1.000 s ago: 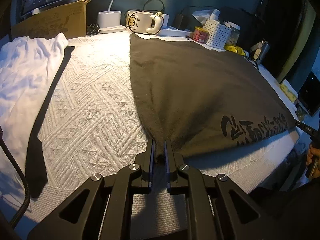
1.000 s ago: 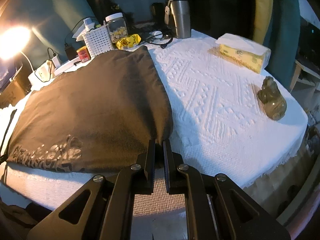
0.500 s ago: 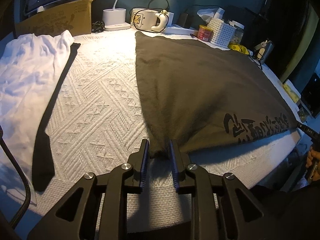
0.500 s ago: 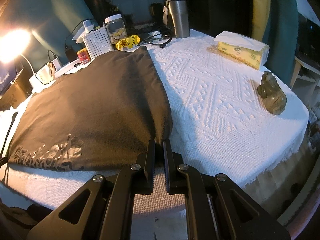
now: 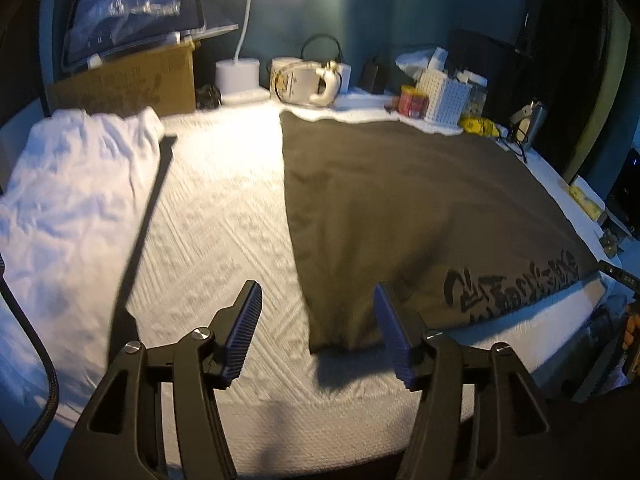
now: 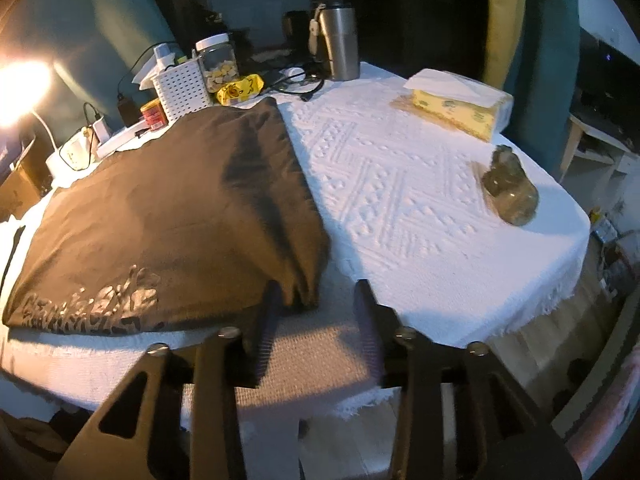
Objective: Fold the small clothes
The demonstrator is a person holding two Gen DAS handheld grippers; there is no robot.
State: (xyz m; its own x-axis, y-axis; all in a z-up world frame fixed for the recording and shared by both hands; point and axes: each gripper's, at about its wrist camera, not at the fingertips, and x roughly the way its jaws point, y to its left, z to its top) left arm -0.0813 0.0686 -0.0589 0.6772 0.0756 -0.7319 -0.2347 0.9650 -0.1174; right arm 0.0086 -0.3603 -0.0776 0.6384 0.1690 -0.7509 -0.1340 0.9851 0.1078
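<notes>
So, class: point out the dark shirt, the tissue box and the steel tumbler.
Dark shirt [image 6: 160, 216], right wrist view, middle of the cloth.
Tissue box [image 6: 460, 108], right wrist view, yellow side.
Steel tumbler [image 6: 340, 46], right wrist view, its wall.

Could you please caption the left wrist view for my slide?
Left hand-held gripper opening above the dark shirt corner.

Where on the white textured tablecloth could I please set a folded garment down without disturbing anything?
One bare strip lies between the crumpled white garment and the dark brown printed garment. Another lies between the brown garment's right edge, the yellow tissue pack and the green stone figurine. The back edge is crowded around the white perforated basket and steel tumbler.
</notes>
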